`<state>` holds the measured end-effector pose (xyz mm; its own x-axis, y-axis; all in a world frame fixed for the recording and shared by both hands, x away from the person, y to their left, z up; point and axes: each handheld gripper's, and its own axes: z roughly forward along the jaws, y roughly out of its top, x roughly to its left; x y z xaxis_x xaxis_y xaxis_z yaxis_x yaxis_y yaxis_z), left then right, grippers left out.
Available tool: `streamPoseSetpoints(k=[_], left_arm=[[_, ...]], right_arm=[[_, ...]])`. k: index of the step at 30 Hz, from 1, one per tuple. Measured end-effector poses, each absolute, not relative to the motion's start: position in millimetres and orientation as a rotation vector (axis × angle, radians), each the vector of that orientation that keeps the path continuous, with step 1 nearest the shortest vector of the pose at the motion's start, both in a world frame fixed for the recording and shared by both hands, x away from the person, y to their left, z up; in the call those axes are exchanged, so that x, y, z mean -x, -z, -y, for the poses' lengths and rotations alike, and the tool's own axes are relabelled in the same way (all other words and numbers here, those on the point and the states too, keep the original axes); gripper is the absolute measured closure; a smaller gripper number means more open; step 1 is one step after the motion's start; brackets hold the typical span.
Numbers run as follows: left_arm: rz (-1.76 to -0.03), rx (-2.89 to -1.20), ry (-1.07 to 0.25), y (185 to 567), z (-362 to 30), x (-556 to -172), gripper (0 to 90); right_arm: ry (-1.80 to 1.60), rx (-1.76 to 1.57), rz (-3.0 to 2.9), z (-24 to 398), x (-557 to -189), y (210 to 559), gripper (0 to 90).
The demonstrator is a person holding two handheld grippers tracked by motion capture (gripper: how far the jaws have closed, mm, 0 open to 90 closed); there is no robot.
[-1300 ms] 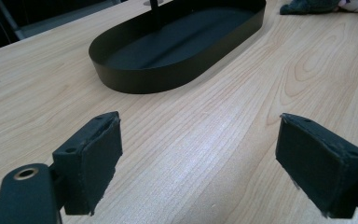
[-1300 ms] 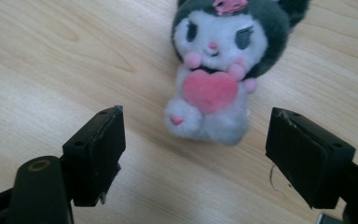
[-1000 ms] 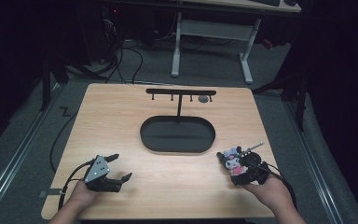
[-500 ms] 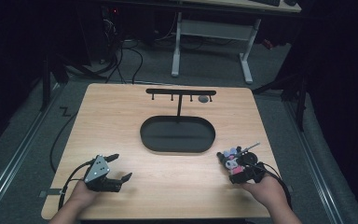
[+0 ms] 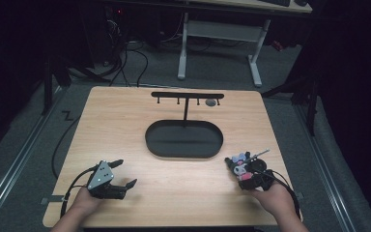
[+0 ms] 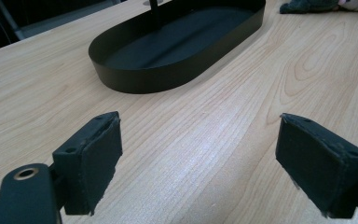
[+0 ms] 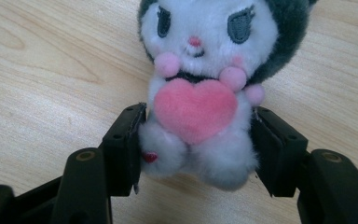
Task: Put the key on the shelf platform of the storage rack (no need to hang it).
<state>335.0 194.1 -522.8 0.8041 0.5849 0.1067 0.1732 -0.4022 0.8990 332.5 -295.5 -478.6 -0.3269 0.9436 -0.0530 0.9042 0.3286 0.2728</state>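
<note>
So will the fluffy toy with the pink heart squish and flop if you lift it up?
Probably squishy: the plush toy looks like soft fluffy fabric, and the right gripper has its jaws closed on its lower body. It likely weighs little. Its big head may sag forward when lifted. It shouldn't slip much, since the fuzzy fur should catch on the pads.

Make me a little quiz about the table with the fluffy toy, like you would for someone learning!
1. True or false: the plush toy sits between the jaws of the right hand-held gripper.
2. What does the left hand-held gripper hold? A) the toy B) nothing C) the tray
3. Fill in: the toy hugs a pink ____.

Key: 1. True; the jaws press its lower body. 2. B; its jaws stand wide open over the wooden table, near the black oval tray. 3. Heart.
</note>
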Motion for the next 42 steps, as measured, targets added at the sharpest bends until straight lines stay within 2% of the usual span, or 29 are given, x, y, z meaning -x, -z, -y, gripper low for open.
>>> streamPoseSetpoints(k=[14, 42], left_arm=[[-0.566, -1.966, -0.504, 522.8, -194.1, -335.0, 15.4], [-0.568, -1.963, -0.502, 522.8, -194.3, -335.2, 15.4]], right_arm=[[-0.268, -1.682, -2.388, 294.7, -331.3, 478.4, 49.6], [-0.361, -1.626, -2.369, 283.1, -346.9, 434.0, 50.0]])
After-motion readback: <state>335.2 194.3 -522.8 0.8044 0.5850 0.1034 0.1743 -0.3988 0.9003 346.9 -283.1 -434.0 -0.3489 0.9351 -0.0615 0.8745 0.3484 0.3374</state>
